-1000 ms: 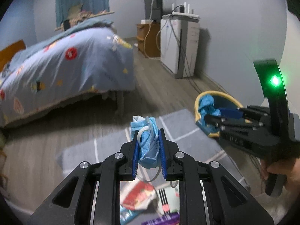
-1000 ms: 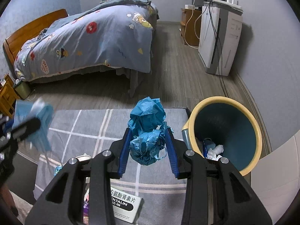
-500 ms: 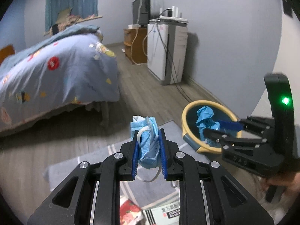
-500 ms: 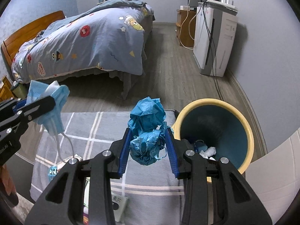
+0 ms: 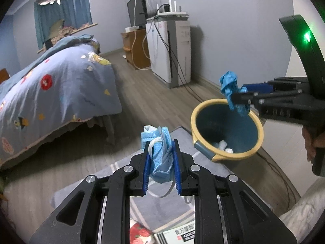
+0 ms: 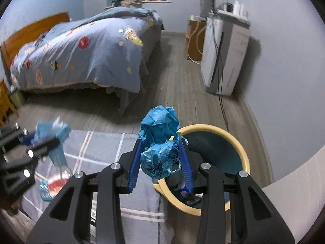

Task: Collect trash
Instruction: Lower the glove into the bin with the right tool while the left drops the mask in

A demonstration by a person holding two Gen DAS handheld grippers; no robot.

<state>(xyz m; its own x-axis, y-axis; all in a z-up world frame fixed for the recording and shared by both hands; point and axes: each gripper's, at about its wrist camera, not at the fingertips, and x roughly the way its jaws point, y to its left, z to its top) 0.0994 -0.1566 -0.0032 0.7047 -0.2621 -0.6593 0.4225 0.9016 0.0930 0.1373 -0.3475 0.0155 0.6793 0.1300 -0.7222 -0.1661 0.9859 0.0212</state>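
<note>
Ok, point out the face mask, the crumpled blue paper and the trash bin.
face mask (image 5: pixel 160 158): left wrist view, folded middle between the fingers.
crumpled blue paper (image 6: pixel 160 142): right wrist view, middle of the wad.
trash bin (image 5: pixel 205 150): left wrist view, near yellow rim.

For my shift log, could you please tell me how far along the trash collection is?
Done: white scraps lie in the bin. In hand: the right gripper holds crumpled blue paper at its rim; the left gripper holds a face mask. Left: wrappers on the rug.

A home bedroom: a bed (image 5: pixel 54 93) with a cartoon quilt, curtained window (image 5: pixel 63 14), wood floor (image 5: pixel 154 101), grey rug (image 6: pixel 97 148)
</note>
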